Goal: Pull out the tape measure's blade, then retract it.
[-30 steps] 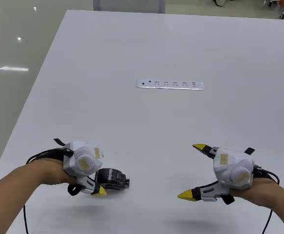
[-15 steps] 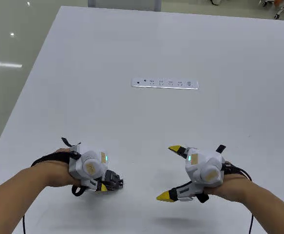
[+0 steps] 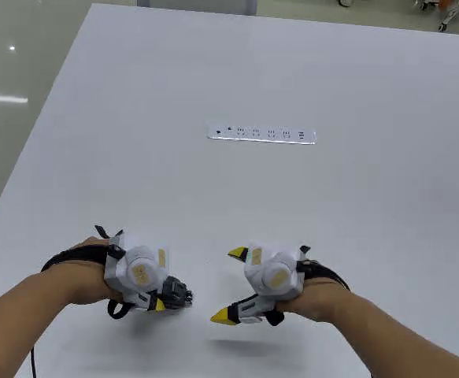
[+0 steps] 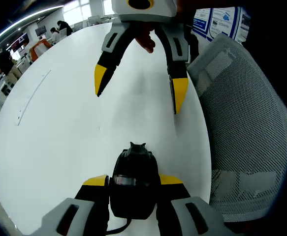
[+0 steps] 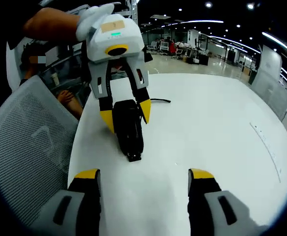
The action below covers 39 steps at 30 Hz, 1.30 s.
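In the head view the left gripper [image 3: 164, 301] is clamped on the tape [image 3: 179, 292] by the near edge of the surface [image 3: 213, 79], left of middle. The right gripper [image 3: 230, 285], jaws apart, points at it from just beside. A power strip [image 3: 262, 134] lies mid-surface. The left gripper view has the tape between its tips, with the right gripper opposite. The right gripper view has the tape on edge.

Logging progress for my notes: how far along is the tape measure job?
Done: left gripper is shut on the black plastic tape measure. In hand: open right gripper faces its blade end, not touching. Remaining: pulling the blade out, retracting it.
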Available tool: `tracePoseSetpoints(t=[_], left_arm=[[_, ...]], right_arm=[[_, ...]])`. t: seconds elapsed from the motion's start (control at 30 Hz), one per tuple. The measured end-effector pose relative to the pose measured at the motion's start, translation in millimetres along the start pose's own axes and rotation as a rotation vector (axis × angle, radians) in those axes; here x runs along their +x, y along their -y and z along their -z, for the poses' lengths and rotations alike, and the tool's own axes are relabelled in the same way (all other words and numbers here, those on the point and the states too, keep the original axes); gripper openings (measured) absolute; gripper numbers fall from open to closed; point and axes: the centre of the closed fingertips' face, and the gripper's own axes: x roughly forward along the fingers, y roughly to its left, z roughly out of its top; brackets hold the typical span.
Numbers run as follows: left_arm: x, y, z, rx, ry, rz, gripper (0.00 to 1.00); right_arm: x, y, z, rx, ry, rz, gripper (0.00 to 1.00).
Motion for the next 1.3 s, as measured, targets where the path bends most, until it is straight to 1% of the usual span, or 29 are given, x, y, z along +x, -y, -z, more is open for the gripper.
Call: tracePoseSetpoints(t=[0.03,0.1,0.23,0.27,0.33,0.4,0.47,0.53,0.67,0.73,0.83,0.9,1.0,1.07,1.1,1.13,1.17,1.2,1.23,1.27,1.3], left_arm=[[0.0,-0.8,-0.1,-0.012,0.007,-0.009,0.33],[0.0,-1.3,-0.2,-0.011,0.01,-0.012,0.33],[0.6,-2.0,-0.1,-0.008,0.007,-0.007,0.33],[0.7,-1.7,-0.3,-0.005,0.005,-0.003,0.33],[1.0,-1.5,-0.5,-0.004,0.001,0.003,0.33],[1.3,-1.4,-0.5,-0.003,-0.003,0.009,0.33],[1.4,-1.7,-0.4,-0.006,-0.004,0.014,0.33],[1.6,-1.7,-0.7,-0.012,-0.001,0.017,0.34],[1.8,-1.2,-0.7,-0.015,0.001,0.019,0.34],[1.9,-0.9,-0.6,-0.016,0.003,0.019,0.34],[1.9,-1.0,-0.5,-0.018,0.005,0.021,0.34],[2.1,-1.1,-0.5,-0.017,0.004,0.023,0.34],[1.9,-1.4,-0.3,-0.02,0.006,0.02,0.34],[1.7,-1.4,-0.1,-0.025,0.011,0.018,0.34],[1.3,-1.1,0.3,-0.023,0.012,0.019,0.34],[1.2,-1.1,0.4,-0.022,0.013,0.019,0.34],[1.1,-1.2,0.5,-0.022,0.014,0.019,0.34],[1.2,-1.4,0.4,-0.026,0.014,0.019,0.34],[1.3,-1.6,0.5,-0.026,0.013,0.018,0.34],[0.9,-2.4,0.8,-0.034,0.012,0.017,0.34],[0.5,-2.8,1.1,-0.04,0.013,0.018,0.34]], right_arm=[[6.7,-2.5,-1.9,0.006,0.004,-0.013,0.72],[16.7,-5.0,-3.2,0.005,0.006,-0.024,0.71],[29.1,-13.2,-5.7,-0.024,-0.001,-0.057,0.65],[32.7,-13.9,-7.1,-0.035,0.0,-0.056,0.62],[37.6,-14.3,-6.3,-0.072,-0.01,-0.06,0.53],[44.3,-16.1,-3.7,-0.089,-0.024,-0.066,0.48],[49.7,-16.8,-0.6,-0.123,-0.043,-0.07,0.41],[54.9,-17.9,2.5,-0.136,-0.057,-0.072,0.34],[60.3,-19.7,1.7,-0.154,-0.06,-0.078,0.21],[61.9,-19.0,0.9,-0.156,-0.059,-0.074,0.18],[64.4,-17.7,2.9,-0.139,-0.065,-0.083,0.16],[66.6,-17.1,3.4,-0.097,-0.064,-0.103,0.16],[66.7,-16.9,2.0,-0.098,-0.074,-0.108,0.15],[66.6,-18.3,2.4,-0.125,-0.085,-0.105,0.15],[66.0,-18.3,3.0,-0.121,-0.081,-0.105,0.14],[65.3,-18.7,4.1,-0.124,-0.063,-0.104,0.13],[66.3,-16.6,-1.3,-0.185,-0.021,-0.104,0.13],[63.7,-15.0,2.4,-0.141,-0.051,-0.108,0.12],[63.7,-14.1,1.7,-0.142,-0.055,-0.11,0.12],[63.2,-13.0,2.2,-0.158,-0.066,-0.109,0.11],[62.7,-12.4,1.7,-0.153,-0.066,-0.111,0.11]])
